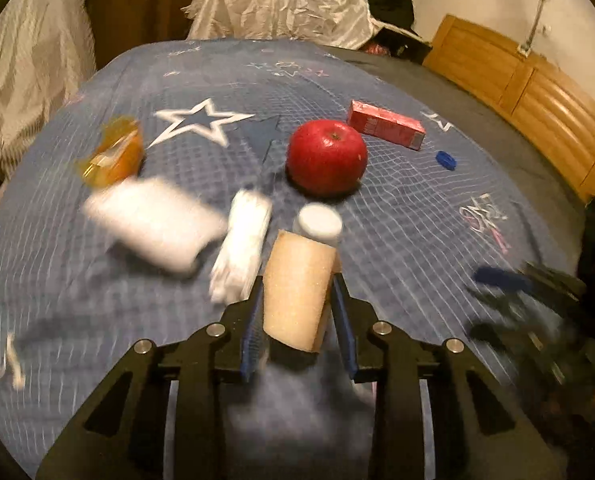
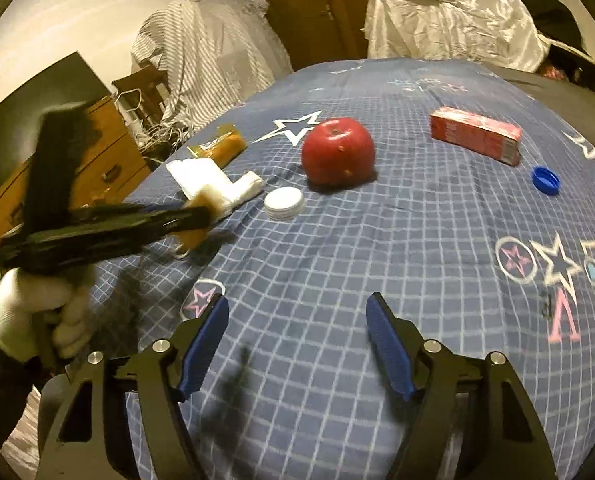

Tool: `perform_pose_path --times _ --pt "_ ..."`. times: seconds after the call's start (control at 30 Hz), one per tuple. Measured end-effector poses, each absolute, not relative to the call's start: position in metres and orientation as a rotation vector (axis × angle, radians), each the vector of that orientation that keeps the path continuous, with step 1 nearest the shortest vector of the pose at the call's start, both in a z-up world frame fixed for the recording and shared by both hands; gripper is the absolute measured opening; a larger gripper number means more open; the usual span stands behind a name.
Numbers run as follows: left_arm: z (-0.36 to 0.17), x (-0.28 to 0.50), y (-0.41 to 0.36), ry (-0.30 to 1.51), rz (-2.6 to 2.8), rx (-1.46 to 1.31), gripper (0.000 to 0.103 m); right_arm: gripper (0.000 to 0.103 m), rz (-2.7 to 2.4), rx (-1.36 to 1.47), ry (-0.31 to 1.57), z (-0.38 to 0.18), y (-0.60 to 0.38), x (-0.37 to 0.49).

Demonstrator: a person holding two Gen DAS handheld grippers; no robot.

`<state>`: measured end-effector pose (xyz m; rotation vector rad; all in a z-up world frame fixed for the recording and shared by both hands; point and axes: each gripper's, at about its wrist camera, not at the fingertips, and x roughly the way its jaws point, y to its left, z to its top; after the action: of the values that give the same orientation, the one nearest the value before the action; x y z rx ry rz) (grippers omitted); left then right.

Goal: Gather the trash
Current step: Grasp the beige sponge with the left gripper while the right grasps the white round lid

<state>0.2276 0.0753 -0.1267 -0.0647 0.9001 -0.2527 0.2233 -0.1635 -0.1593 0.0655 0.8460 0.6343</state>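
Note:
My left gripper (image 1: 297,300) is shut on a tan cardboard tube (image 1: 297,292) and holds it above the blue star-patterned bedspread (image 1: 417,240). It also shows in the right wrist view (image 2: 195,216) at the left, blurred. My right gripper (image 2: 297,340) is open and empty over the bedspread (image 2: 337,280). On the bed lie a white cap (image 1: 320,222) (image 2: 284,202), crumpled white tissues (image 1: 157,220) (image 2: 201,176), a white wad (image 1: 241,248), an orange wrapper (image 1: 113,152) (image 2: 221,146), a blue bottle cap (image 1: 446,160) (image 2: 545,180), a red box (image 1: 385,124) (image 2: 475,134) and a red apple (image 1: 327,156) (image 2: 337,152).
A wooden headboard (image 1: 529,92) runs along the right. Cloth-covered furniture (image 1: 281,4) stands behind the bed. A wooden drawer unit (image 2: 109,152) stands left of the bed. A gloved hand (image 2: 29,312) holds the left gripper.

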Motion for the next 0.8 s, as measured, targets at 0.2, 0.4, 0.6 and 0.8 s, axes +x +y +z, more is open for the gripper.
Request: perform_pose_path --times 0.2,0.4,0.6,0.8 --pt "-0.139 0.194 0.116 0.951 -0.160 -0.098 0.031 0.066 0.676 -0.021 0.877 -0.158 -0.122 0.272" --pt "-0.142 0.205 0.109 0.953 -0.154 -0.071 0.033 0.065 0.669 -0.101 0.941 -0.167 -0.074 0.319" --pt "-0.154 0.220 0.104 0.980 -0.155 -0.063 0.033 0.052 0.628 -0.150 0.967 -0.180 -0.055 0.335" --pt "-0.154 0.220 0.098 0.952 -0.136 -0.071 0.029 0.040 0.608 -0.152 0.915 -0.178 -0.062 0.325"
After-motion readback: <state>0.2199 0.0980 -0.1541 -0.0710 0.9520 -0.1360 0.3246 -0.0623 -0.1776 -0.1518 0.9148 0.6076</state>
